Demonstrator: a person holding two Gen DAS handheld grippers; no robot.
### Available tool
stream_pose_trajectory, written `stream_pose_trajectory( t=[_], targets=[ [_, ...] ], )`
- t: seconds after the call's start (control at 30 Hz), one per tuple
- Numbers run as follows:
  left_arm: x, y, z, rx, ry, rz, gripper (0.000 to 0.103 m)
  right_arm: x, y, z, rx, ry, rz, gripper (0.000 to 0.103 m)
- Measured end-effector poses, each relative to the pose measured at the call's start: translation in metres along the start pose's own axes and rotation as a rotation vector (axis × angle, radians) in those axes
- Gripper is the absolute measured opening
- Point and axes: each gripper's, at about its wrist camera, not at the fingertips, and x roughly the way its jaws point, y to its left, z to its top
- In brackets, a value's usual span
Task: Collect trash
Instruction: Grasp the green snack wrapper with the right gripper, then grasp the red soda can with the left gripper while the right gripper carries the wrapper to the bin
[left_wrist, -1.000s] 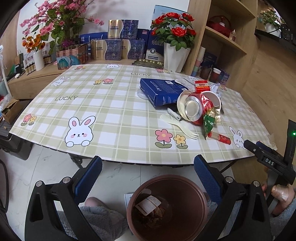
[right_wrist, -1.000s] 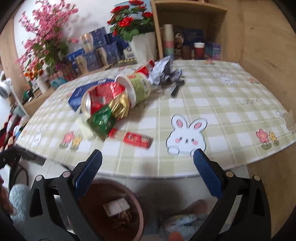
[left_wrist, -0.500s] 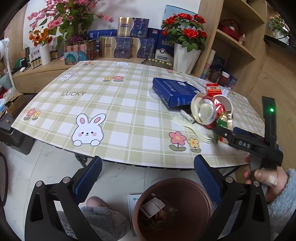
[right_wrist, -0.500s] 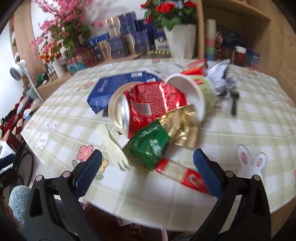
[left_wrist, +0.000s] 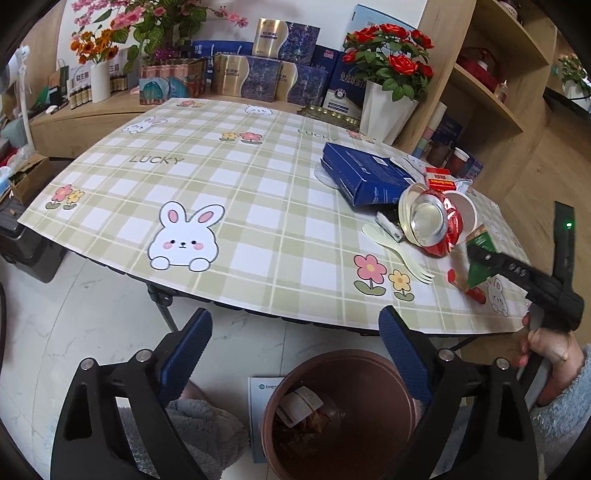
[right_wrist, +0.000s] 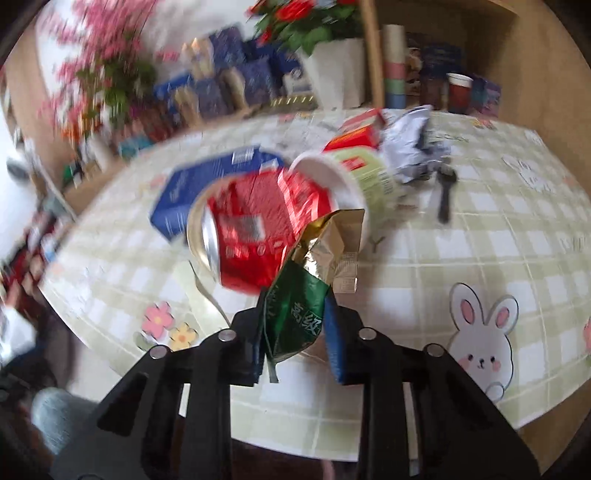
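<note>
Trash lies heaped at the table's right end: a crushed red can (left_wrist: 428, 221) (right_wrist: 255, 236), a white cup (left_wrist: 463, 210) (right_wrist: 354, 177) on its side, a blue box (left_wrist: 365, 177), a cream fork (left_wrist: 399, 254) and a red stick packet (left_wrist: 469, 288). My right gripper (right_wrist: 295, 325) (left_wrist: 476, 254) is closing its jaws on a green and gold wrapper (right_wrist: 295, 314), which stands pinched between the pads. Low over the floor, my left gripper (left_wrist: 293, 321) hangs above a brown bin (left_wrist: 343, 356). Its jaws are closing slightly with nothing between them.
A crumpled silver wrapper (right_wrist: 410, 147), a black spoon (right_wrist: 445, 192) and a red carton (right_wrist: 362, 129) lie behind the cup. Flower vases (left_wrist: 384, 110) and gift boxes (left_wrist: 284, 62) line the back, and a wooden shelf (left_wrist: 491, 92) stands at the right. The bin holds some trash.
My right gripper moved in over the table edge to the pile and its jaws went from wide open to pinching the green wrapper. The left gripper drifted slightly and narrowed a little.
</note>
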Motion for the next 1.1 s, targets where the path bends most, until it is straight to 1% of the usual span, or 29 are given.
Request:
stream_pose_trajectory(
  t=[0.1,0.23,0.27,0.3,0.37,0.47,0.6,0.67,0.7,0.77,0.83,0.87,0.9,0.97,1.1],
  targets=[
    [0.001,-0.01,0.002,0.024,-0.006,-0.003,0.085,-0.019,-0.018,0.002,0.074,-0.052,0.014,0.028],
    [0.005,-0.026,0.008,0.038,0.0,-0.045,0.082,-0.041,-0.03,0.0,0.089,-0.106,-0.009,0.028],
    [0.006,-0.032,0.011,0.045,0.002,-0.062,0.077,-0.046,-0.032,-0.002,0.089,-0.114,-0.016,0.028],
    [0.009,-0.038,0.013,0.053,0.009,-0.09,0.066,-0.051,-0.034,-0.005,0.093,-0.119,-0.022,0.028],
    [0.016,-0.052,0.019,0.072,0.035,-0.141,0.057,-0.064,-0.04,-0.01,0.11,-0.139,-0.025,0.028],
    [0.031,-0.082,0.034,0.085,0.051,-0.189,0.057,-0.076,-0.046,-0.014,0.109,-0.159,-0.039,0.028],
    [0.055,-0.131,0.058,0.126,0.048,-0.224,0.057,-0.082,-0.054,-0.021,0.107,-0.162,-0.045,0.028],
    [0.07,-0.152,0.068,0.143,0.053,-0.213,0.057,-0.084,-0.061,-0.025,0.123,-0.163,-0.041,0.028],
    [0.08,-0.162,0.074,0.142,0.055,-0.191,0.057,-0.086,-0.065,-0.027,0.13,-0.163,-0.04,0.028],
    [0.096,-0.171,0.083,0.112,0.062,-0.152,0.057,-0.089,-0.072,-0.03,0.142,-0.167,-0.042,0.028],
    [0.109,-0.176,0.087,0.089,0.075,-0.12,0.056,-0.092,-0.078,-0.032,0.15,-0.171,-0.046,0.028],
    [0.114,-0.178,0.088,0.093,0.078,-0.1,0.048,-0.094,-0.081,-0.033,0.156,-0.174,-0.047,0.028],
    [0.117,-0.179,0.089,0.105,0.08,-0.083,0.045,-0.096,-0.085,-0.034,0.165,-0.177,-0.047,0.028],
    [0.126,-0.183,0.089,0.129,0.086,-0.037,0.044,-0.099,-0.092,-0.036,0.178,-0.185,-0.046,0.028],
    [0.139,-0.182,0.089,0.1,0.105,0.003,0.043,-0.102,-0.102,-0.041,0.195,-0.19,-0.049,0.028]
  ],
)
